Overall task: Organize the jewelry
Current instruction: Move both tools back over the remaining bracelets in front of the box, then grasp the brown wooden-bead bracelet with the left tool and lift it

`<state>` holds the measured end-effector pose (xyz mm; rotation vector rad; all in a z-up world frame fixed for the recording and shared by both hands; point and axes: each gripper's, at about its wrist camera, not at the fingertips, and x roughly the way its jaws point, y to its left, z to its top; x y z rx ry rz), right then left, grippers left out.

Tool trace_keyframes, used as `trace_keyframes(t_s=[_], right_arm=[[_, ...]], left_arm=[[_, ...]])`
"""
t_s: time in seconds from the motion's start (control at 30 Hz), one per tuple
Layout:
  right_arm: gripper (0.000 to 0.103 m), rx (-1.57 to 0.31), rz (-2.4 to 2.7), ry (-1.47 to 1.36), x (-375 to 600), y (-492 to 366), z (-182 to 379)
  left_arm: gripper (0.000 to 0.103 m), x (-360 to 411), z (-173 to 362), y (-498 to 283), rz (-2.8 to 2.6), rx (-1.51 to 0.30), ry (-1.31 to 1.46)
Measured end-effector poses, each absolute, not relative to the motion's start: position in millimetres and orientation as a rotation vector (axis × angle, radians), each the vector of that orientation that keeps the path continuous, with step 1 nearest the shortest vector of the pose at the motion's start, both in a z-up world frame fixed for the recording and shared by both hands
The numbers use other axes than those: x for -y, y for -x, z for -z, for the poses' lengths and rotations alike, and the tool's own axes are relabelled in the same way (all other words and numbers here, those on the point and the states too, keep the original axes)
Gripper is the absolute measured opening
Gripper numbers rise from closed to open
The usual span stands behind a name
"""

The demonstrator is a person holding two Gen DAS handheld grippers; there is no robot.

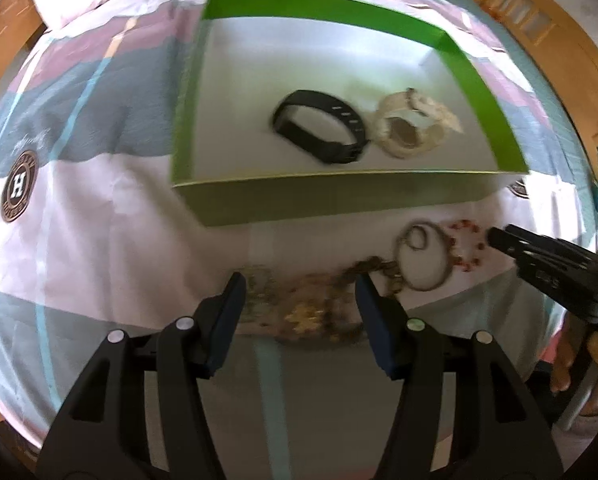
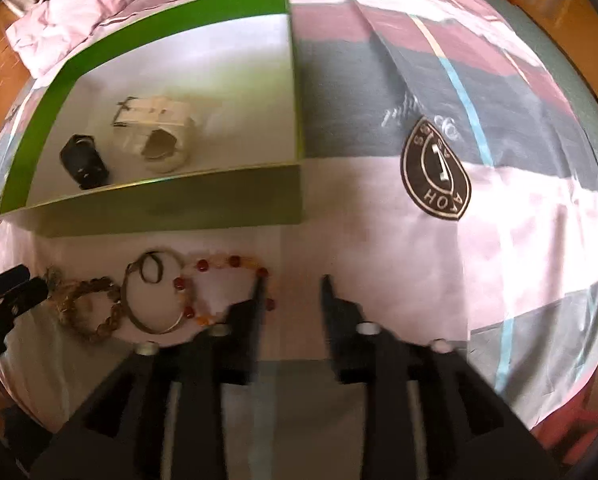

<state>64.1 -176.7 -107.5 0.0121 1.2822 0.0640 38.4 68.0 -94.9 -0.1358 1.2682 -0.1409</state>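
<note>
While both grippers (image 1: 299, 280) (image 2: 293, 280) hang spread, a striped bedsheet (image 2: 419, 240) covers the bed, wooden furniture (image 1: 559, 40) behind.

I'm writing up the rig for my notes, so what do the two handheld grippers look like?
Both are matte black plastic. The left gripper has two angular fingers with dark blue pads and round silver rivets. The right gripper has thin dark fingertips and the same pale rivets. No cables or sleeves show.

A round brown badge (image 1: 18, 186) printed on the bedsheet (image 1: 99, 216) shows a large "H"; another badge (image 2: 436, 169) reads "AOH".
</note>
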Motion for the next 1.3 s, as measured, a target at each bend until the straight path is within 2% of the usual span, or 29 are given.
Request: trace_keyframes(t_s=[0.07,0.17,0.33,0.57,0.6,0.67,0.73,1.0,1.13,1.2,1.3], right_arm=[[0.034,-1.277,-0.070,-0.009,176,-64,107],[0.034,-1.270,-0.082,-0.002,177,-63,105],[0.034,-1.284,-0.092,-0.016,171,-64,108],[0.034,-1.298,-0.096,-0.022,169,-63,111],[0.034,-1.301,-0.095,-0.026,170,-63,111],[0.034,-1.305,-0.094,-0.027,173,-62,111],[0.034,-1.305,-0.092,-0.025,174,-62,112],[0.034,-1.301,-0.087,-0.033,179,-63,109],[0.034,-1.301,-0.081,-0.045,184,-64,110],[0.034,-1.307,-0.089,-0.056,187,-65,112],[0.034,-1.317,-0.089,-0.049,186,-66,116]], left_arm=[[0.065,-61,97,-38,0.144,-1.273,0.114],[0.064,-55,102,-39,0.152,-1.286,0.104],[0.050,-42,113,-42,0.188,-1.301,0.108],[0.047,-29,126,-49,0.181,-1.323,0.089],[0.042,-29,126,-49,0.177,-1.327,0.093],[0.015,-33,129,-50,0.158,-1.342,0.107],[0.012,-38,132,-52,0.162,-1.358,0.144],[0.009,-46,108,-51,0.178,-1.278,0.185],[0.009,-47,110,-54,0.164,-1.294,0.192],[0.010,-48,116,-56,0.154,-1.317,0.194],[0.022,-48,119,-57,0.154,-1.332,0.185]])
